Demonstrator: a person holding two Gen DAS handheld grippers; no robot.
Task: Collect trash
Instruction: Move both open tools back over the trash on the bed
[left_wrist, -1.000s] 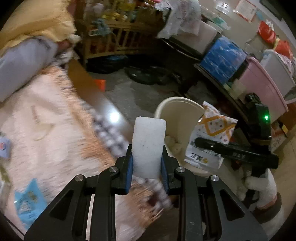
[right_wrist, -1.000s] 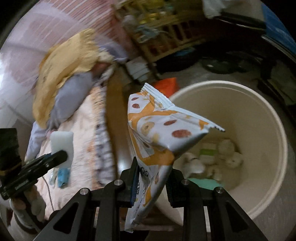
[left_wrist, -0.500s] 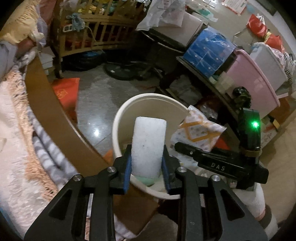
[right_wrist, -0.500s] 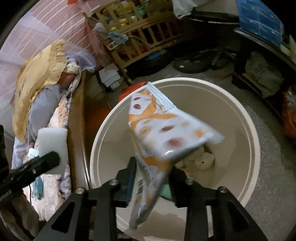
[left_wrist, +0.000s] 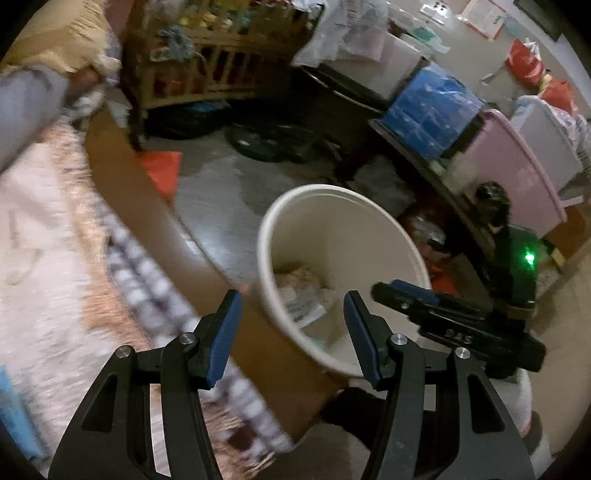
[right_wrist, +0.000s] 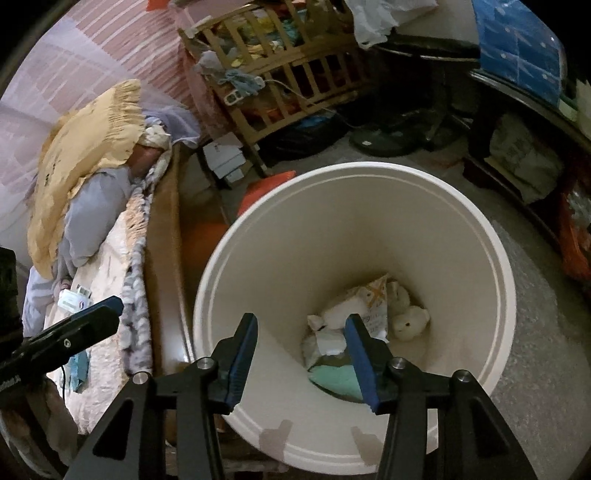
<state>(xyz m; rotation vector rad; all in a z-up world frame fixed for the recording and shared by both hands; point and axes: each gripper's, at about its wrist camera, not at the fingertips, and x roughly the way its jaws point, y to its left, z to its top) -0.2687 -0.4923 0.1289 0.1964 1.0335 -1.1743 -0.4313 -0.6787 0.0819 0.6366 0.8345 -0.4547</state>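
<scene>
Trash: the orange-patterned wrapper (right_wrist: 373, 295) lies at the bottom of the cream bin (right_wrist: 495, 266), at 1 o'clock from our right gripper (right_wrist: 301, 349).
Technique: we judge both hands should lift clear above the rim.
Fingers: both sets have just been opening; right and left gripper (left_wrist: 291, 332) stand parted, empty.
Surroundings: bed (right_wrist: 110, 258) at 9 o'clock.

A dim, crowded room with a grey speckled floor (right_wrist: 524, 387). A bed (right_wrist: 110, 332) with a brown wooden frame, a fringed blanket and a yellow pillow (right_wrist: 85, 155) stands against a pink tiled wall (right_wrist: 92, 48). Beyond its foot is a wooden crib (right_wrist: 295, 70) stuffed with clutter. Blue (left_wrist: 432, 107) and pink storage boxes (left_wrist: 517, 173) line a dark shelf.
</scene>
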